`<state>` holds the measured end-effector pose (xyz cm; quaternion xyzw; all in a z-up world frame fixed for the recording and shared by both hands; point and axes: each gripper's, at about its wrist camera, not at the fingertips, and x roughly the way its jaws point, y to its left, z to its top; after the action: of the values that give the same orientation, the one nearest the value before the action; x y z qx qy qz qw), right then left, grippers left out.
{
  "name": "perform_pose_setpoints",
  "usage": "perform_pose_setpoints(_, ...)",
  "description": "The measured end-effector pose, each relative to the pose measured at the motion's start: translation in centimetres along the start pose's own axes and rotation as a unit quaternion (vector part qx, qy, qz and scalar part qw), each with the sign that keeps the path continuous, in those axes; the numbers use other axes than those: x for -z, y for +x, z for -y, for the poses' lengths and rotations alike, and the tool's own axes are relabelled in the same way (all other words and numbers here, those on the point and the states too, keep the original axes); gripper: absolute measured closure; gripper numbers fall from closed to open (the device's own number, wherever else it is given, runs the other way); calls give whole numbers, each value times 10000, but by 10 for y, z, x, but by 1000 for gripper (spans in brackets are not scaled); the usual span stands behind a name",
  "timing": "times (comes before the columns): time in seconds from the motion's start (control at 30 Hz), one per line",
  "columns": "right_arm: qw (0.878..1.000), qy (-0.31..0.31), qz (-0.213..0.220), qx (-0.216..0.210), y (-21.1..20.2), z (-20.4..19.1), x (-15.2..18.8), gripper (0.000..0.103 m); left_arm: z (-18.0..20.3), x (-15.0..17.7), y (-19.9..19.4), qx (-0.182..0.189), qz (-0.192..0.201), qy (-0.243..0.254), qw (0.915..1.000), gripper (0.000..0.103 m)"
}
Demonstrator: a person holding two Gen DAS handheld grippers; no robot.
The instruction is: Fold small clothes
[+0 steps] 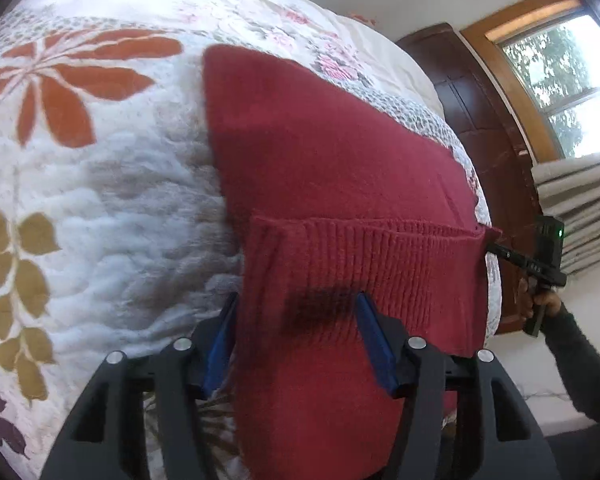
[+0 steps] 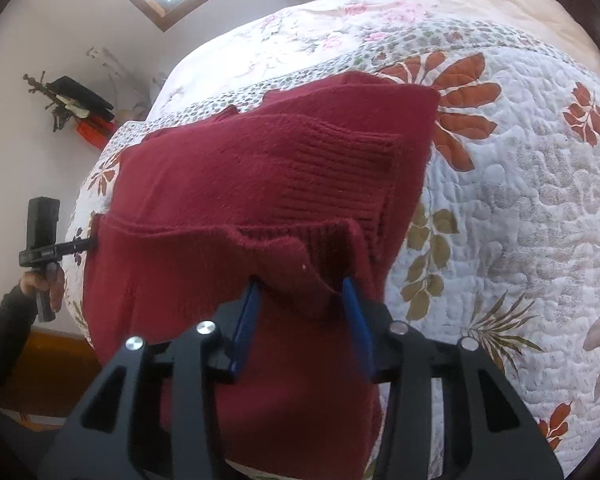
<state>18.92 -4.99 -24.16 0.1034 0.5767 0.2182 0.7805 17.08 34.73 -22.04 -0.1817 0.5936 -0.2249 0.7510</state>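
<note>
Red knit sweater (image 1: pixel 320 152) on quilted bed (image 1: pixel 100 200); left gripper (image 1: pixel 296 312) and right gripper (image 2: pixel 300 292) each grasp its ribbed hem (image 1: pixel 364 248), lifted off the quilt.

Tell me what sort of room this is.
Most likely a bedroom: a red knit sweater lies on a bed's floral quilt, with a dark wooden headboard and a wood-framed window beyond.

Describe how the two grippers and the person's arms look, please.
Each gripper, the left gripper and the right gripper, has a black frame with cut-out openings, round silver bolts and two flat blue fingers. Seen from the side, the right one is slim and black, with a small green light on its rear block. The person wears dark long sleeves.
</note>
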Motion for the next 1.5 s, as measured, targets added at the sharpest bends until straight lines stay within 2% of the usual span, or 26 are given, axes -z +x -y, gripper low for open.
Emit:
perform_pose_setpoints(0.03,10000,-7,10,-11,-1,0,0,59,2,0,2,-51,-29,44,10000,49)
perform_pose_setpoints(0.1,10000,-30,-15,-34,-1,0,0,61,4,0,3,-198,-42,119,9997,64)
perform_pose_setpoints(0.17,9999,-66,-87,59,0,-1,1,86,3,0,0,-304,35,99,9995,75)
perform_pose_setpoints(0.2,9999,-103,-104,74,-1,-3,2,89,1,1,-5,-343,121,38,9993,82)
perform_pose_setpoints(0.27,9999,-126,-66,16,-4,-4,4,90,2,4,-10,-335,227,-31,9992,86)
perform_pose_setpoints(0.3,9998,-162,-17,70,-6,-5,4,88,1,6,-12,-312,259,-54,9992,87)
perform_pose_setpoints(0.33,9997,-193,38,140,-7,-5,5,81,1,9,-13,-300,273,-68,9992,87)
perform_pose_setpoints(0.43,9994,-75,221,270,-16,1,4,41,-1,10,-13,-308,274,-110,9991,87)
perform_pose_setpoints(0.6,9982,-42,444,405,-27,11,-1,40,-1,8,-11,-366,225,-44,9991,88)
perform_pose_setpoints(0.7,9993,-128,226,252,-13,11,-6,38,3,7,-8,-373,218,-28,9991,88)
perform_pose_setpoints(0.73,9996,-139,182,181,-8,12,-7,39,4,7,-8,-377,231,-25,9990,88)
perform_pose_setpoints(0.8,9999,-63,101,42,2,15,-10,58,4,8,-8,-403,246,-22,9989,88)
perform_pose_setpoints(0.83,10000,1,18,-69,6,16,-11,82,6,7,-8,-435,257,-9,9987,88)
perform_pose_setpoints(0.87,10000,11,-51,-77,9,17,-11,89,9,7,-6,-488,262,8,9985,90)
perform_pose_setpoints(1.0,9999,-100,21,-2,0,9,-5,92,22,10,-11,-704,367,137,9967,91)
perform_pose_setpoints(1.1,9997,-130,159,93,-14,5,-1,90,28,15,-20,-756,562,145,9954,91)
perform_pose_setpoints(1.33,9978,-265,568,206,-42,-14,12,94,48,29,-46,-848,1134,340,9893,92)
perform_pose_setpoints(1.5,9982,-91,557,191,-38,-8,21,94,49,35,-40,-1107,1070,374,9874,95)
